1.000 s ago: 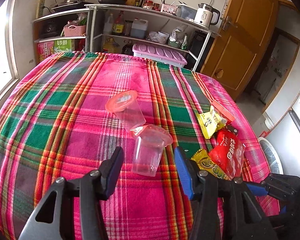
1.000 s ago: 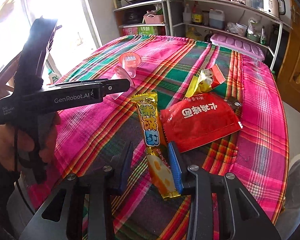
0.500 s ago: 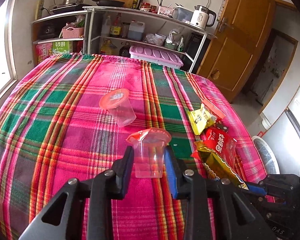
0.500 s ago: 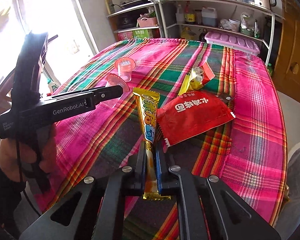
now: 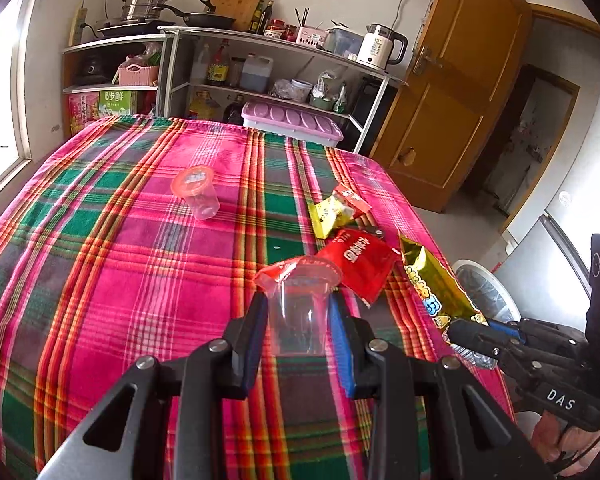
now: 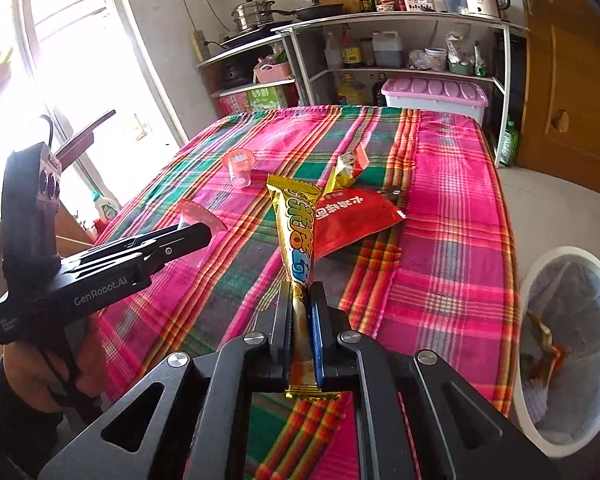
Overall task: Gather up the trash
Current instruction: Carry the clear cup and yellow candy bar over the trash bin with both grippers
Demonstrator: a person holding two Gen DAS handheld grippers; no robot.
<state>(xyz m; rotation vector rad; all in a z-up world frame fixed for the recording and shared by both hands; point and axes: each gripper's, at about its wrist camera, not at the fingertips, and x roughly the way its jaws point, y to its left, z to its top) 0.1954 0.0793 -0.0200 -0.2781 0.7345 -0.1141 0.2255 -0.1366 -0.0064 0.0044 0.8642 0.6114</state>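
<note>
Two grabs: our left hand-held gripper clenches the clear cup, right hand-held gripper pinches the gold wrapper, both for the bin.

On the plaid table, the cloth from 9 to 12 o'clock in the left wrist view lies open apart from one tipped cup at 11. Toward 1 and 2 o'clock a yellow packet and red wrapper block the way. A lined bin stands beside the table at 3 o'clock in the right view, apparently unobstructed.
</note>
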